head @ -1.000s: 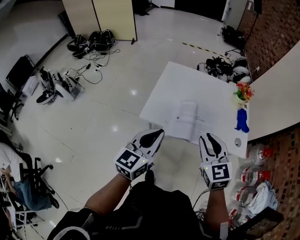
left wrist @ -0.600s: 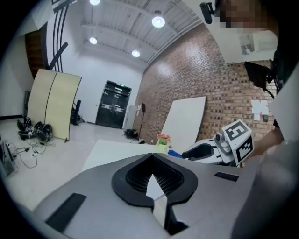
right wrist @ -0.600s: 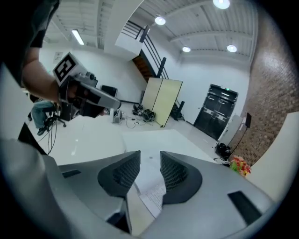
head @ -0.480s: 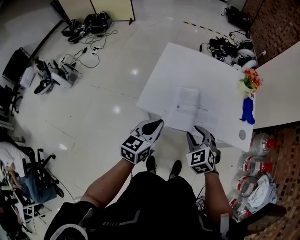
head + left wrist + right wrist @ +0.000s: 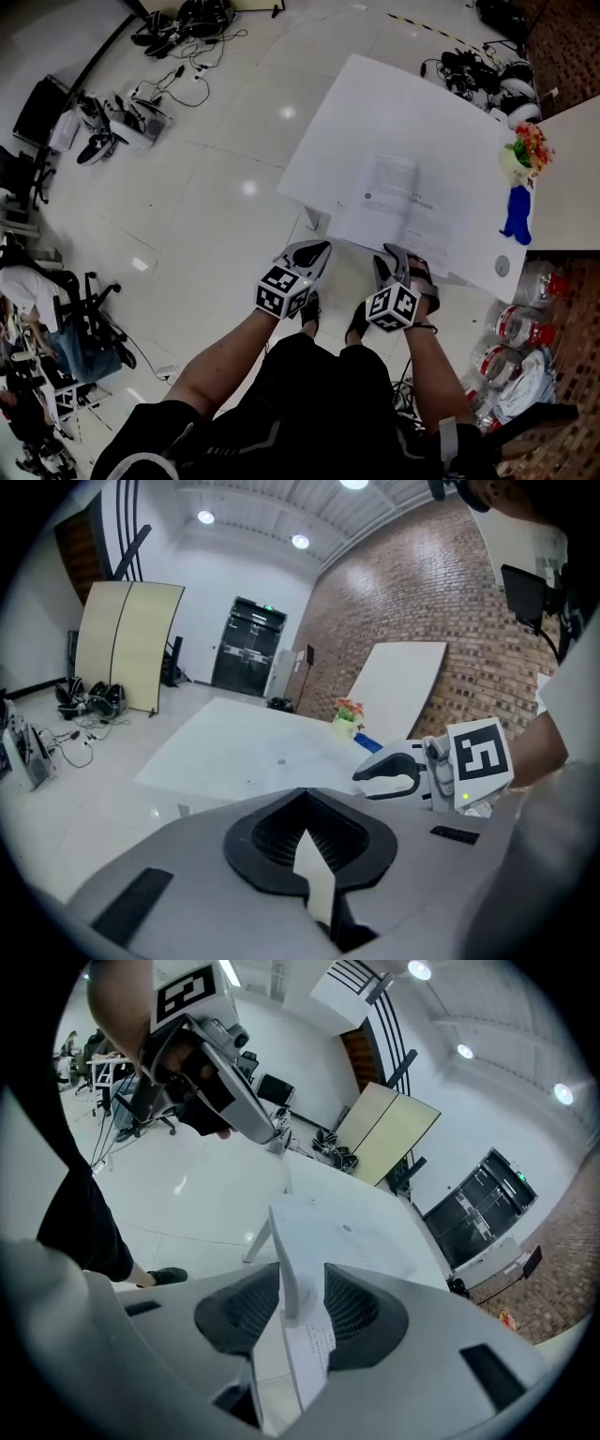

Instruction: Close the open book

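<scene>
Right gripper [image 5: 403, 262] [image 5: 302, 1274], held in the person's right hand: its two grey jaws stand well apart, having just been opening. In the right gripper view, the near edge of a printed page shows in the gap between the ribbed black pads, which do not press on it. That page belongs to the open white paper book [image 5: 398, 202], lying flat at the near edge of the white rectangular table [image 5: 412, 94] — just beyond the right gripper's tips. Left gripper [image 5: 317, 247] [image 5: 305, 803], to the left, off the table's near left corner and over the glossy pale floor [image 5: 216, 141]: jaws closed tip to tip, nothing between them. At the table's right edge sits a small pot of red and yellow flowers [image 5: 528, 150].
</scene>
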The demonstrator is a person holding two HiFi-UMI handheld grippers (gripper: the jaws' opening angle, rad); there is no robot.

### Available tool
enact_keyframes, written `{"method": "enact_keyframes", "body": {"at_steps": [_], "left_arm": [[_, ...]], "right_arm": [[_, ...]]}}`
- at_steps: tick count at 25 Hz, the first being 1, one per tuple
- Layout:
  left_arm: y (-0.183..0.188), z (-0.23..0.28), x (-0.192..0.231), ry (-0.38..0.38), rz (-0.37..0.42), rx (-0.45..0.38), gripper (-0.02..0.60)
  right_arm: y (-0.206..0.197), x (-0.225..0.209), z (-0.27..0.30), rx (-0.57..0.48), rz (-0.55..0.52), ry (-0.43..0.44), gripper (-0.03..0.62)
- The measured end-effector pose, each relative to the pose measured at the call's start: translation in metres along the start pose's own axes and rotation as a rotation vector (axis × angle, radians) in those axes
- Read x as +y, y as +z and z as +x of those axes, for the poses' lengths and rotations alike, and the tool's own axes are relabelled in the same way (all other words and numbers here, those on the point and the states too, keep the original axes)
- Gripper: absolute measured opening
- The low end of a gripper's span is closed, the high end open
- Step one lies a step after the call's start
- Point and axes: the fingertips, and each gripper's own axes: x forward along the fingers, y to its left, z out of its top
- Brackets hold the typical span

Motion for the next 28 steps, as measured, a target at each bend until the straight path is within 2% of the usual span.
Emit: {"method": "enact_keyframes", "body": {"at_steps": [5,13,17,19,22,25,28], "left_arm": [[-0.012,-0.005,0.005,0.02,0.007,0.017,-0.005],[-0.005,-0.002,0.002,0.004,0.01,-0.003,-0.005],[-0.003,-0.001,0.002,-0.004,0.01,-0.007,-0.005],[-0.002,-0.002,0.003,-0.007,0.013,-0.007,-0.005],[0.0,-0.001,0.003,-0.009,0.025,0.001,-0.005],[0.005,-0.002,0.001,-0.012,0.038,0.01,-0.005],[0.014,0.001,-0.006,-0.031,0.059,0.01,-0.005]], "right_arm": [[-0.005,-0.002,0.014,0.023,-0.014,-0.031,0.109],[-0.002,0.002,0.025,0.044,-0.119,-0.076,0.107],[0.001,0.0,0.023,0.027,-0.111,-0.099,0.107],[0.006,-0.003,0.017,0.001,-0.083,-0.123,0.103],[0.008,-0.007,0.002,-0.051,-0.003,-0.178,0.051],[0.001,-0.01,-0.012,-0.071,0.078,-0.229,0.037],[-0.009,-0.017,-0.025,-0.117,0.248,-0.259,0.028]]}}
